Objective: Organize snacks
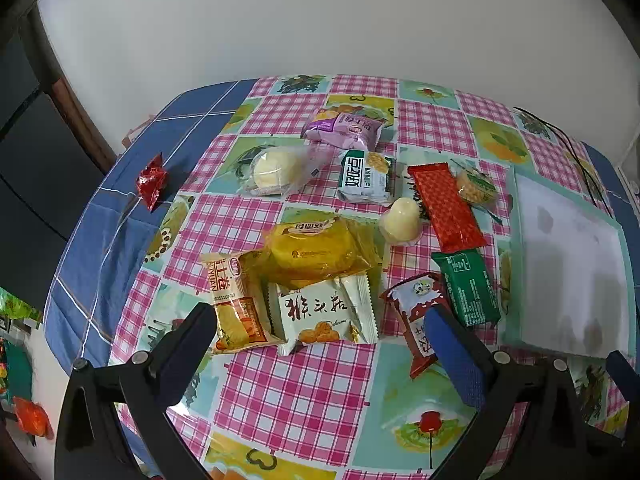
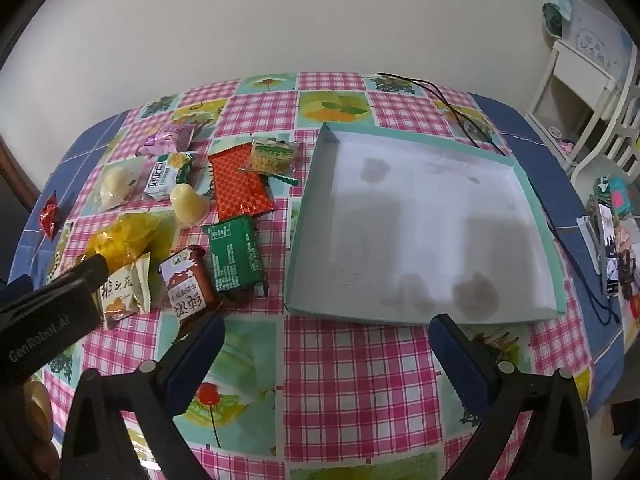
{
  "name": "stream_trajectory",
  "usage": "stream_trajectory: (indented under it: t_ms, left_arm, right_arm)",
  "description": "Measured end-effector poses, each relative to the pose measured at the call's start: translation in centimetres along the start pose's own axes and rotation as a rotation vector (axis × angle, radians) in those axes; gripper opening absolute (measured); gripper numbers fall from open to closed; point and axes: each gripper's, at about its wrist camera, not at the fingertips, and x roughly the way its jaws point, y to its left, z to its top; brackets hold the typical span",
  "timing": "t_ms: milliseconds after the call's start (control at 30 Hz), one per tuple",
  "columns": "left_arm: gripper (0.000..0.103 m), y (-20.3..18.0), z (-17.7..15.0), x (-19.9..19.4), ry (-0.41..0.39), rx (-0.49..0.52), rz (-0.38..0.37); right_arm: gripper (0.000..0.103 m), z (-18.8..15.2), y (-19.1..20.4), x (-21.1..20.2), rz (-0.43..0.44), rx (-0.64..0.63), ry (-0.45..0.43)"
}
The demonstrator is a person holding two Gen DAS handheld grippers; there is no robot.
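Both my left gripper (image 1: 320, 344) and right gripper (image 2: 326, 344) are hovering wide open, empty; snacks (image 2: 236, 256) lying at nine o'clock of the tray (image 2: 536, 200), awaiting sorting.

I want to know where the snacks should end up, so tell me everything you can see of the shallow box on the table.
The shallow box is a wide, open, lidless tray, cardboard by its look, with low teal walls and a white floor marked by a few greyish stains. Nothing lies in it. It rests flat on the checked tablecloth, to the right of the snack pile, with a black cord running by its far right corner. The green packet lies close to its left wall, apart from it.
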Motion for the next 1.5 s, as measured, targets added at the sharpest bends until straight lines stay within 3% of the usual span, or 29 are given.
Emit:
stream_trajectory:
  t_ms: [1500]
  left_arm:
    - [0.103,-0.57,-0.44,0.62,0.023,0.016,0.04]
  right_arm:
    - [0.103,0.08,0.09,0.05,0.008,0.009,0.006]
